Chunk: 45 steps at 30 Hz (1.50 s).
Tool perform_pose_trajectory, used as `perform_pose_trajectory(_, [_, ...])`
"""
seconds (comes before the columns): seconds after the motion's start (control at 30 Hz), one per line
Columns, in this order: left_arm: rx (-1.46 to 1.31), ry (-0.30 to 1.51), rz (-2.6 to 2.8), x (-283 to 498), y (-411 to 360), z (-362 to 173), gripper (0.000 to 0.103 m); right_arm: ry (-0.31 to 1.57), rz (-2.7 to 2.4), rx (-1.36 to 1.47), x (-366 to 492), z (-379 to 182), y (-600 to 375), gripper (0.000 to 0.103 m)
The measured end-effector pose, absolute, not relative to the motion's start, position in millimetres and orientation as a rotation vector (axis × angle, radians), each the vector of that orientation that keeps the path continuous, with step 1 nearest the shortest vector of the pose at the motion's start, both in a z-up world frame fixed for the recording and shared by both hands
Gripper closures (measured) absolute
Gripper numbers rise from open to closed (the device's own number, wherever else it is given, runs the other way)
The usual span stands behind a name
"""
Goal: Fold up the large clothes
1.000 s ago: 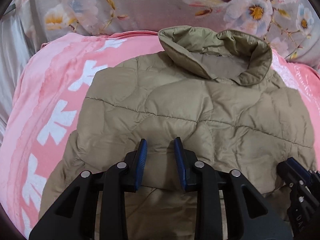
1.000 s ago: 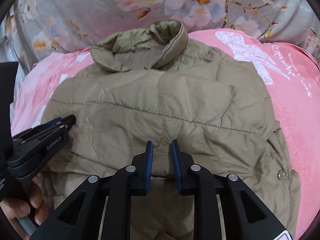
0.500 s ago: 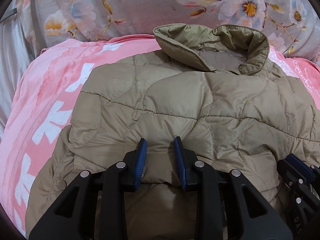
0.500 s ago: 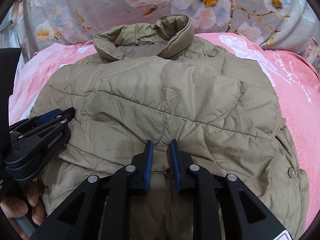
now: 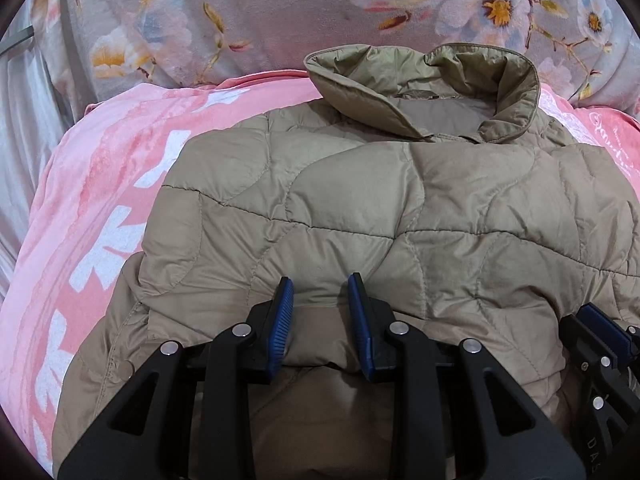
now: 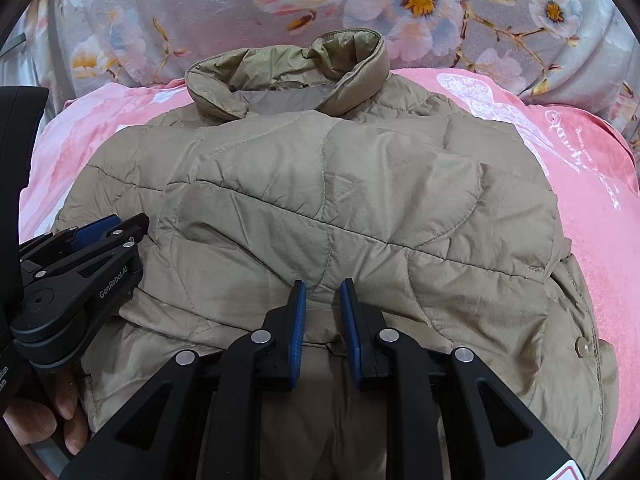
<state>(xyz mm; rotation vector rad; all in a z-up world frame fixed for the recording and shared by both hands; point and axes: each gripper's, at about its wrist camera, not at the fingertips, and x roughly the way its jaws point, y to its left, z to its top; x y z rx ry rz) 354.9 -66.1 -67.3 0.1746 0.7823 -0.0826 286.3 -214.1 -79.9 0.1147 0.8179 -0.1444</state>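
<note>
A khaki quilted jacket (image 5: 400,208) lies on a pink blanket (image 5: 100,200), its collar (image 5: 360,80) standing up at the far end. Its near part is folded over onto the body. My left gripper (image 5: 320,280) is shut on the folded near edge, and puffed fabric bulges between its blue pads. In the right wrist view, my right gripper (image 6: 323,282) pinches the same edge of the jacket (image 6: 340,200) further right. Each gripper shows in the other's view: the right one (image 5: 592,320) at the lower right, the left one (image 6: 116,228) at the left.
A grey floral cover (image 5: 240,20) rises behind the collar. The pink blanket (image 6: 580,180) with white print stretches to both sides of the jacket. A person's hand (image 6: 40,420) holds the left gripper's handle. A metal snap (image 6: 582,346) sits on the jacket's right edge.
The folded layer held by both grippers has crept a little further toward the collar and covers more of the jacket. Both grips stay the same.
</note>
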Motion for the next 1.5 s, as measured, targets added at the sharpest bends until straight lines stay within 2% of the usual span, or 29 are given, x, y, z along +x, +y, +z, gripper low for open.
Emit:
perform_pose_trajectory(0.33, [0.163,0.781,-0.089,354.6,-64.5,-66.3,0.075,0.804,-0.087,0.215,285.0,-78.0,-229.0,0.081])
perform_pose_trajectory(0.37, [0.134,0.780,-0.109,353.8,-60.5,-64.6,0.073,0.800,-0.060,0.249,283.8,-77.1,-234.4,0.079])
perform_pose_trajectory(0.43, [0.029,0.791,-0.201,350.7,-40.7,-56.3,0.066,0.808,0.020,0.329,278.3,-72.4,-246.9,0.068])
perform_pose_trajectory(0.5, [-0.026,0.806,-0.250,350.0,-25.8,-43.8,0.063,0.807,0.049,0.365,271.5,-58.5,-259.2,0.064])
perform_pose_trajectory(0.57, [-0.051,0.774,-0.260,355.3,-12.6,-18.1,0.053,0.768,0.027,0.354,271.2,-40.1,-267.0,0.056])
perform_pose_trajectory(0.6, [-0.065,0.752,-0.262,361.9,-9.6,-4.1,0.049,0.737,0.024,0.367,276.8,-25.6,-273.8,0.049])
perform_pose_trajectory(0.67, [-0.112,0.737,-0.278,378.7,-6.4,14.3,0.023,0.693,0.043,0.423,291.2,-6.4,-282.7,0.041])
perform_pose_trajectory(0.7, [-0.156,0.747,-0.296,395.2,-9.8,23.5,0.020,0.674,0.057,0.463,305.7,3.1,-287.5,0.038])
perform_pose_trajectory(0.83, [-0.235,0.783,-0.292,442.3,-28.7,30.0,0.020,0.665,0.025,0.550,356.0,10.2,-296.9,0.038])
perform_pose_trajectory(0.9, [-0.222,0.831,-0.293,461.9,-42.2,20.7,0.027,0.687,0.002,0.605,380.8,0.1,-303.1,0.038])
perform_pose_trajectory(0.97, [-0.208,0.879,-0.295,478.4,-55.5,3.8,0.049,0.714,-0.011,0.632,398.9,-13.4,-307.5,0.048])
perform_pose_trajectory(1.0, [-0.194,0.907,-0.300,483.7,-60.6,-5.3,0.057,0.731,-0.015,0.630,403.9,-20.2,-308.3,0.063])
perform_pose_trajectory(1.03, [-0.175,0.929,-0.306,486.9,-65.1,-13.4,0.074,0.764,-0.020,0.615,412.6,-28.9,-308.4,0.087])
perform_pose_trajectory(1.07, [-0.159,0.946,-0.313,489.0,-68.0,-22.0,0.085,0.781,-0.020,0.604,414.3,-34.8,-306.5,0.097])
perform_pose_trajectory(1.17, [-0.134,0.952,-0.317,486.0,-65.3,-38.1,0.094,0.784,-0.022,0.535,410.4,-41.8,-303.9,0.100])
perform_pose_trajectory(1.5, [-0.093,0.910,-0.326,474.8,-56.4,-76.4,0.095,0.845,-0.083,0.381,410.0,-77.9,-295.2,0.102])
